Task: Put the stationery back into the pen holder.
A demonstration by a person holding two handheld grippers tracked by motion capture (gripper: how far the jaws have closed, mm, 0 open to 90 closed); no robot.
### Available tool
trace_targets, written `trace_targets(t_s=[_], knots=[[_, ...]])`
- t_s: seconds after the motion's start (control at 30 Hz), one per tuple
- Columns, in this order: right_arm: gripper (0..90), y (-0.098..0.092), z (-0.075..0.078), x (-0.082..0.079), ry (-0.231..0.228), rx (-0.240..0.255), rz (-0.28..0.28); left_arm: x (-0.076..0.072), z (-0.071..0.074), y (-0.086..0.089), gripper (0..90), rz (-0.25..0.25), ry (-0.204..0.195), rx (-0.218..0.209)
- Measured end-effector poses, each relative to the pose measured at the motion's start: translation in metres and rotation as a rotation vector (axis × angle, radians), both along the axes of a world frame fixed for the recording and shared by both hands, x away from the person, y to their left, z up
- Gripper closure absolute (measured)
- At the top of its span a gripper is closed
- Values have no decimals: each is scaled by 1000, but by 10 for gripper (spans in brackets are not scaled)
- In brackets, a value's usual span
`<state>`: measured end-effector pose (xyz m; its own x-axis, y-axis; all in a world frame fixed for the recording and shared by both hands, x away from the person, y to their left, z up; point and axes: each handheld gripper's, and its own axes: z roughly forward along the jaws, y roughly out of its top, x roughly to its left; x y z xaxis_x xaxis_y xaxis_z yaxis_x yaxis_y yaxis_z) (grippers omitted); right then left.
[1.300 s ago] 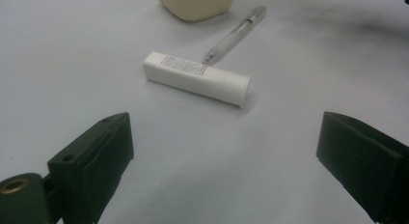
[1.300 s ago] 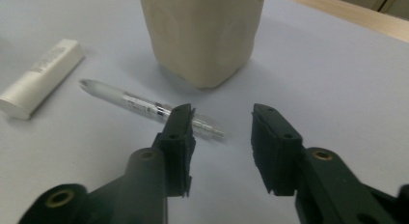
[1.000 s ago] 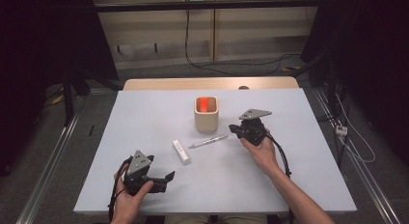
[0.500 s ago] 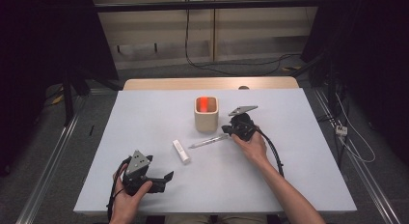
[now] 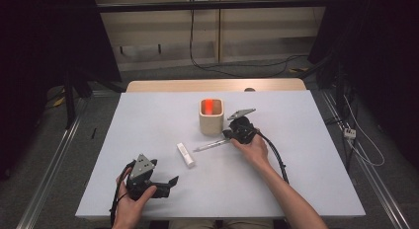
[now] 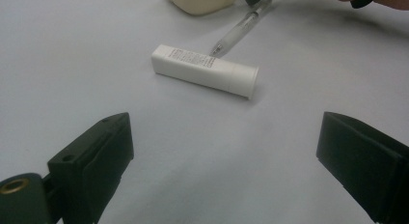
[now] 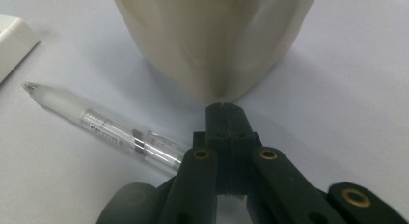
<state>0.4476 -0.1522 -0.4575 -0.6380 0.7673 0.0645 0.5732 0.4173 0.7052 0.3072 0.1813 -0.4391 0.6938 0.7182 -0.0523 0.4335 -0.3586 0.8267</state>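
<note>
Plainly, little of the work is finished; the likely aim, judged from the layout, is for the loose items to be placed in the cup (image 5: 211, 118), whose inside glows orange in the high view. The pen (image 5: 211, 145) is still lying flat on the white table (image 5: 306, 155), just beside the cup's base; its rear end is met by the right gripper (image 7: 225, 119), whose jaws are pressed together with no gap. In the right gripper view the pen's barrel runs under the jaws' left side; whether it is truly pinched or merely touched cannot be told. The white tube (image 6: 205, 71) is untouched, lying flat between the pen's tip and the left gripper (image 5: 157, 183); that gripper is rested near the table's front edge with its jaws spread wide and nothing between them. What is left, then: a sure hold on the pen, the lift, the drop into the cup, and then the tube.
</note>
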Motion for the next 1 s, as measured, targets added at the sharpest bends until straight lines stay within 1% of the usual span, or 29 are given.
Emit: trace_targets(t_s=[0.1,0.17,0.2,0.27,0.47,0.53,0.63,0.73,0.9,0.93,1.0], knots=[[900,2,-1,-1,0,1,16,0,0,0,58,0,2,-2],[900,3,-1,-1,-4,-8,20,0,1,1,58,-4,-2,-2],[900,3,-1,-1,-7,-9,21,0,1,1,58,-3,-1,3],[900,3,-1,-2,-6,-8,21,0,1,2,58,-4,-2,1],[900,4,0,-6,-17,-38,30,-1,2,2,58,-1,1,-4],[900,4,0,-8,-24,-48,29,-1,2,3,58,-2,-6,-4],[900,3,-1,-11,-30,-41,30,-1,2,3,58,-4,-11,-5],[900,1,-1,-15,-28,-36,32,-1,2,2,58,0,-8,-8],[900,0,1,-20,-26,-70,47,-2,2,2,58,-2,-9,1],[900,0,2,-21,-26,-74,51,-2,2,3,58,-4,-7,-7],[900,-1,1,-25,-30,-77,53,-2,3,3,58,0,-10,-8]])
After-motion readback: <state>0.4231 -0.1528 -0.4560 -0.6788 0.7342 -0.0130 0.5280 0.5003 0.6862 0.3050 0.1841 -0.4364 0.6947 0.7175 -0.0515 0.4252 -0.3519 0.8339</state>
